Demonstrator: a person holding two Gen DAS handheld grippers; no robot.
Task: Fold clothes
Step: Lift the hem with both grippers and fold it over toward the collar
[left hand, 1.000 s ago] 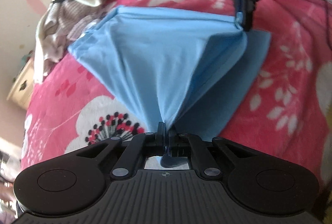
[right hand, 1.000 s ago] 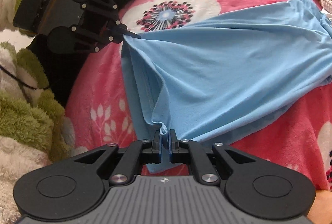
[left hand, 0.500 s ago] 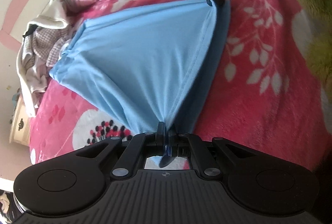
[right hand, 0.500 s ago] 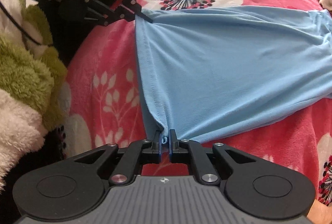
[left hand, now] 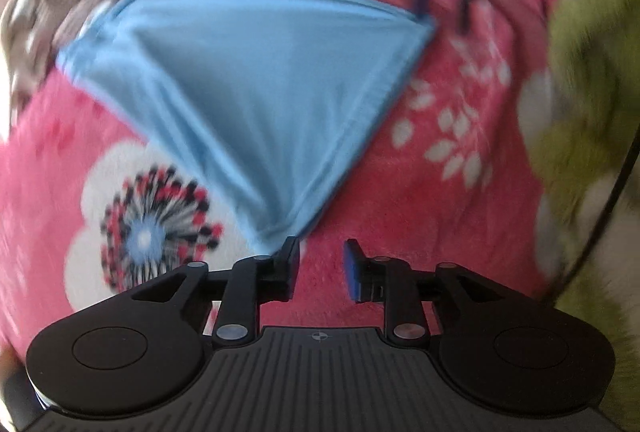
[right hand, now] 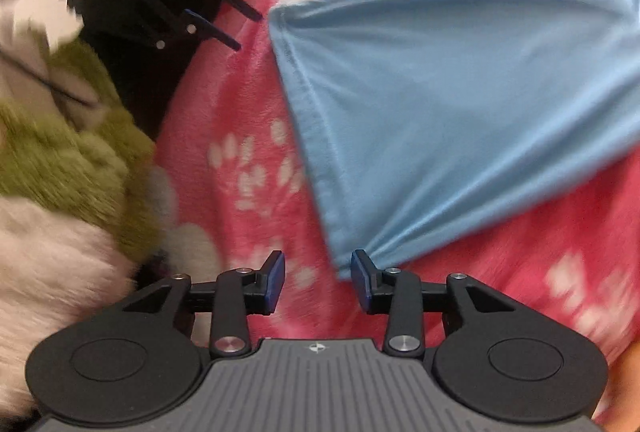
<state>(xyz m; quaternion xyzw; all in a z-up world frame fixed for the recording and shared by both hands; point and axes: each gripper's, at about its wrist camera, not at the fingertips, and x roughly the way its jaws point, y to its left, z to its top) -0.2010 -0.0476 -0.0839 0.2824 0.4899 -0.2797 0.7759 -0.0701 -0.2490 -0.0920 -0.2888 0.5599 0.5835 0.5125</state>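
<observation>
A light blue garment of thin, smooth cloth lies spread on a pink fleece blanket with white flowers and leaves, which covers the bed. The garment is folded over itself, so that two layers show along its hemmed edge.

The left tongs point steeply down at the blanket. Their jaws are opening, and nothing is between them, only pink fleece shows in the gap. One corner of the blue garment lies on the blanket just beside the left finger of these tongs, and I cannot tell if it touches the finger.

The right tongs also point steeply down and their jaws are opening. Another corner of the garment lies just beside their right finger; the gap itself shows only the blanket, so the cloth is released here too. In the left wrist view the right tongs are seen at the far corner of the garment, blurred, with the fingers apart. In the right wrist view the left tongs appear at the upper left, close to the far corner of the hem, also with the fingers apart.

A fluffy green and white sleeve is beside the blanket's edge. A heap of grey and beige clothes lies at the far side of the bed, beyond the blue garment.
</observation>
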